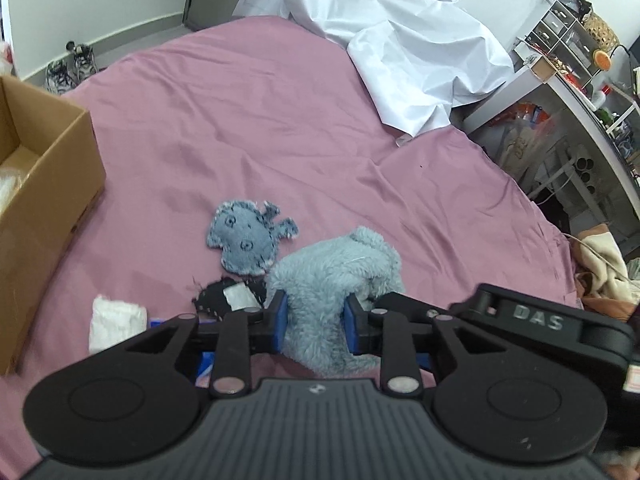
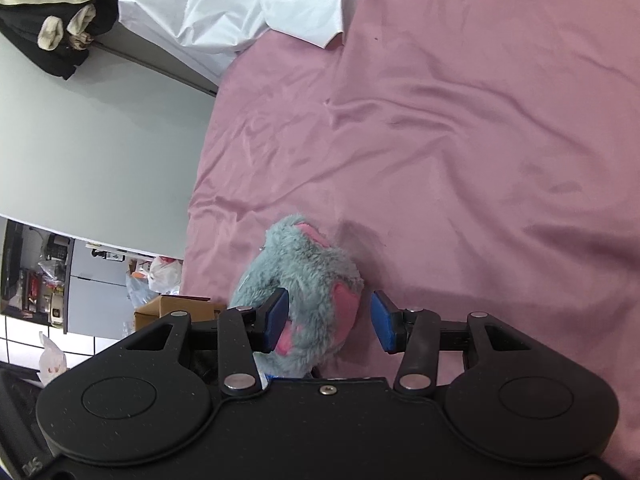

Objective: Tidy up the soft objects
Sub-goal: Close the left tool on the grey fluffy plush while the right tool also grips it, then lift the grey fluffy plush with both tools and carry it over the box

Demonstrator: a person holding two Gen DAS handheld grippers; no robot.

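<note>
Pink bedsheet covers the bed where all the sorting happens, and nearest the left camera the left tongs are clamped on a fluffy blue plush, its pile bulging between the blue pads. The right tongs stand fairly wide around a grey-blue plush toy with pink patches: the left pad touches the fur, while the right pad stands apart from it, so this is no firm hold. Whether both cameras show one and the same toy cannot be told. Just beside the left tongs lie a folded white cloth and a black fabric scrap with a white label, and a little farther a flat denim toy, all loose on the sheet. Off to the left stands an open cardboard box, with something pale inside that is too unclear to name. Farther back a crumpled white sheet sprawls over the bed's far edge. Judging by this, the task looks early to midway: if the box is the destination, several soft things are yet to go in.
</note>
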